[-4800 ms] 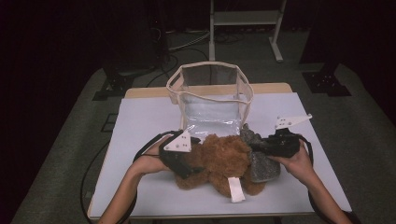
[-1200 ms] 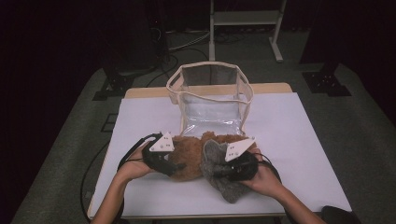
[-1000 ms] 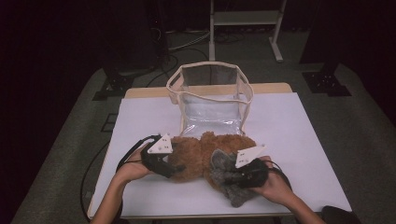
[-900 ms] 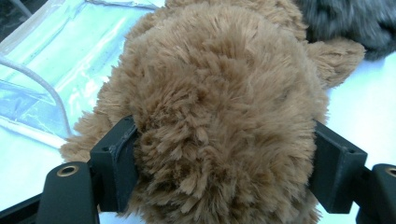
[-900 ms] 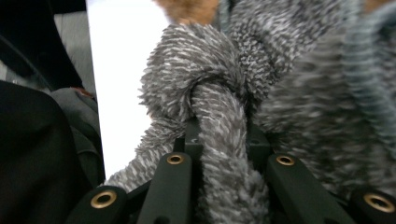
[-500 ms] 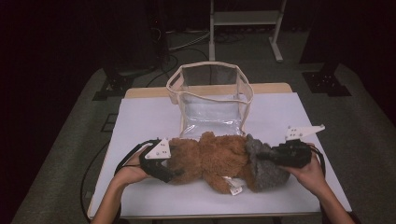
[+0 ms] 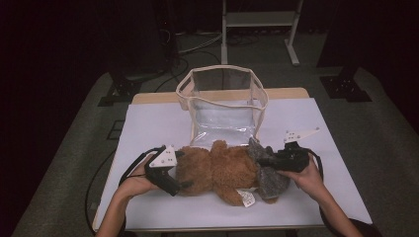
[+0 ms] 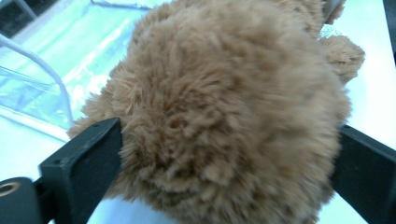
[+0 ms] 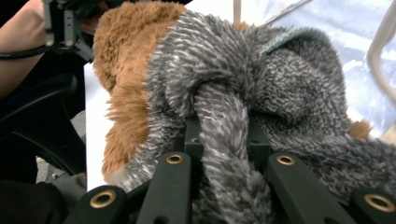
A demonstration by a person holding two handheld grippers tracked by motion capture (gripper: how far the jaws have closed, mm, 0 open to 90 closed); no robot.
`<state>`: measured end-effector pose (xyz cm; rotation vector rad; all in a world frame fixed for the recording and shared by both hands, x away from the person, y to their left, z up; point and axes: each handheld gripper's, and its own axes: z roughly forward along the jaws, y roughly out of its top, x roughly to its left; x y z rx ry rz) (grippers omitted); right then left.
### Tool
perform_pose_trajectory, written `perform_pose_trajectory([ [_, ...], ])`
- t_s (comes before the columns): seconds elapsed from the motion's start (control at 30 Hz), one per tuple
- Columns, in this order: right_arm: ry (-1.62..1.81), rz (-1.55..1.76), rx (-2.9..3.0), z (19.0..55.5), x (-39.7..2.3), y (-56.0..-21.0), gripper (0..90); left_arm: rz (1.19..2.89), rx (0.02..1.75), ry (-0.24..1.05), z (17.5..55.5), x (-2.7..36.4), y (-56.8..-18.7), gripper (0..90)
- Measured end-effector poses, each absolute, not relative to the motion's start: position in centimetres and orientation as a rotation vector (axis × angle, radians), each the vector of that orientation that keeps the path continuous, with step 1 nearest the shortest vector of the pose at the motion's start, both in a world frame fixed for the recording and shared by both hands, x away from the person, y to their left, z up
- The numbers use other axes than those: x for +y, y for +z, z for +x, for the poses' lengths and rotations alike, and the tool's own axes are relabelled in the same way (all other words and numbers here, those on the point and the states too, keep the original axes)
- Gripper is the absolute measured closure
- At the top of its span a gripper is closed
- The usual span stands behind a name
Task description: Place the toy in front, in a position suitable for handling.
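Observation:
A brown plush toy (image 7: pixel 222 170) lies on the white table (image 7: pixel 148 123), a white tag (image 7: pixel 246 197) at its near side. A grey fuzzy cloth (image 7: pixel 269 177) covers its right end. My left gripper (image 7: pixel 184 170) is at the toy's left end. Its jaws have just been opening and now stand wide on either side of the brown fur (image 8: pixel 224 116). My right gripper (image 7: pixel 262 162) is shut on a fold of the grey cloth (image 9: pixel 219 116), which bunches between its fingers (image 9: pixel 173 186).
A clear bag with cream trim (image 7: pixel 225 106) stands open just behind the toy. The table's near edge (image 7: pixel 222 228) runs close under both forearms. A metal stand (image 7: pixel 259 19) is on the floor beyond the table.
The right gripper has carried the grey cloth to the right, off the toy's middle toward its right end. The left gripper's jaws have spread apart around the toy; that hand stayed put.

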<state>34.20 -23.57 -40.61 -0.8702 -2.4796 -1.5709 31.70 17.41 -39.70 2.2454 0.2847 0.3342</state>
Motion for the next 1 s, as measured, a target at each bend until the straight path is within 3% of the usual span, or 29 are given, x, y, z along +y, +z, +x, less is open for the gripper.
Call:
perform_pose_trajectory([
  [0.2,-1.479,-0.912,-2.557,33.1,-24.9,-41.2,76.2,2.277,0.244,0.341,31.4,17.3,-39.8,5.6],
  [0.37,-1.515,-1.008,-2.552,34.4,-26.4,-40.2,76.0,2.288,0.218,0.333,31.2,17.3,-39.7,5.5],
  [0.63,-1.457,-0.900,-2.616,37.1,-22.2,-39.2,76.0,2.219,0.216,0.328,31.1,17.5,-38.7,5.6],
  [1.0,-1.452,-0.822,-2.590,32.7,-21.5,-40.5,76.8,2.296,0.185,0.335,31.2,17.6,-38.9,16.3],
])
